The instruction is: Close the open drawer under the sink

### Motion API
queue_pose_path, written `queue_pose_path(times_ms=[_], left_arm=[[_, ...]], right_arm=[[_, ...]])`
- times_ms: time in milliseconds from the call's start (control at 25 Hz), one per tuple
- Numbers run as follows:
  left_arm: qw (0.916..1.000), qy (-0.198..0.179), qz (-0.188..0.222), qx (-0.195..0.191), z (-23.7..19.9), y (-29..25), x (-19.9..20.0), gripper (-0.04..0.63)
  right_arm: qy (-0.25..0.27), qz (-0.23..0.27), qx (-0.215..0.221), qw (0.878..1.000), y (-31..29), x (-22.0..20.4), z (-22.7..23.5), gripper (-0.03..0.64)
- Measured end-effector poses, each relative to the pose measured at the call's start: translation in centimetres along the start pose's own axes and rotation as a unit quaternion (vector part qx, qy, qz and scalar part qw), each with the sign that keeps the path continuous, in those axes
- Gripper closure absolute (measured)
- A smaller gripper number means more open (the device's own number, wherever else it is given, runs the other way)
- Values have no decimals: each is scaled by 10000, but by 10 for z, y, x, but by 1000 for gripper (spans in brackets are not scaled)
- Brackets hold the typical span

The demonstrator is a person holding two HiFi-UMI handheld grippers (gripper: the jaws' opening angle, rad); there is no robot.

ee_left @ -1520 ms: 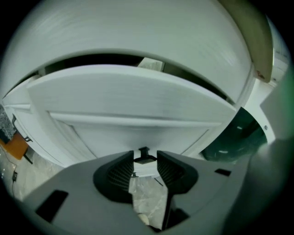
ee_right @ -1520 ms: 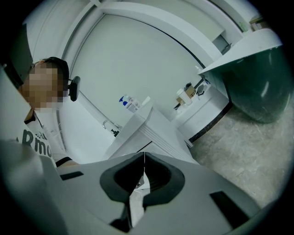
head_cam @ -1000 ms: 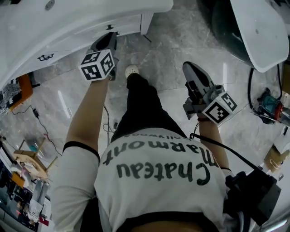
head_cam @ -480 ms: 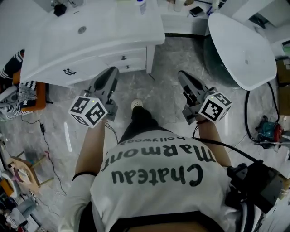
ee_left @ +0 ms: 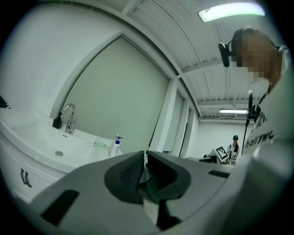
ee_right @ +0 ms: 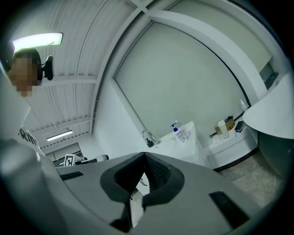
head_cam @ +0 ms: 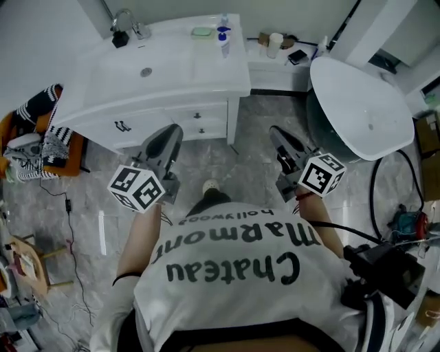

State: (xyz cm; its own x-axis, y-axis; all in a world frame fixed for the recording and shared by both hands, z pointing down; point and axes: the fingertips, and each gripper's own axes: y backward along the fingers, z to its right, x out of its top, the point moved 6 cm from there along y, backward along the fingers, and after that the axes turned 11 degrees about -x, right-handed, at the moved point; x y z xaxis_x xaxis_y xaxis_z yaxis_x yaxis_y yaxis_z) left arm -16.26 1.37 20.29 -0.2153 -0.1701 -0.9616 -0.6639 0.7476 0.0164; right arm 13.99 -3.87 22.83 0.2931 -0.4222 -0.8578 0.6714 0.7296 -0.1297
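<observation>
**Both hand-held grippers closed and empty, clear of the vanity drawers**

The white sink (head_cam: 148,69) stands at the top of the head view. A chrome faucet (head_cam: 125,20) is at its back left corner. A green soap dish (head_cam: 201,31) and a blue-capped pump bottle (head_cam: 223,38) stand along its back edge.

Under the sink, the drawers (head_cam: 198,118) show as white fronts with small dark knobs. To their left is a wider panel with a dark handle (head_cam: 122,126). From above, all these fronts look flush with the cabinet face.

The left hand-held gripper (head_cam: 172,130) is held out in front of the cabinet, apart from it, with its tips towards the drawer fronts. In the left gripper view its ribbed pads meet at the tip with nothing between them.

The right hand-held gripper (head_cam: 275,133) is held beside it, over the grey marble floor (head_cam: 258,117). It sits in the gap between the vanity and an oval white tub (head_cam: 354,96). Its jaws are likewise together and empty in the right gripper view.

A light shoe (head_cam: 211,185) shows on the floor between the two grippers. Both grippers are well apart from each other, and neither touches any fixture.
</observation>
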Motion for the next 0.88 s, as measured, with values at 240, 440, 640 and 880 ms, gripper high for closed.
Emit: queue_pose_path(times_ms=[240,440,640,880], left_arm=[[9999,-13,-48,151,9,23,-4,566],[9997,57,2,231,14,31,-6,566],[9998,-1,39,196,21,33,-7,568],[9998,51,87,188,24,38,-9,568]], right_arm=[[354,17,-22,9994,4,0,-7,606],[464,22,24,9989,8,1,-12,606],[505,-7,15,9987,11,-2,-14,606],[560,-46,65,9984,12,-4,-18,606]])
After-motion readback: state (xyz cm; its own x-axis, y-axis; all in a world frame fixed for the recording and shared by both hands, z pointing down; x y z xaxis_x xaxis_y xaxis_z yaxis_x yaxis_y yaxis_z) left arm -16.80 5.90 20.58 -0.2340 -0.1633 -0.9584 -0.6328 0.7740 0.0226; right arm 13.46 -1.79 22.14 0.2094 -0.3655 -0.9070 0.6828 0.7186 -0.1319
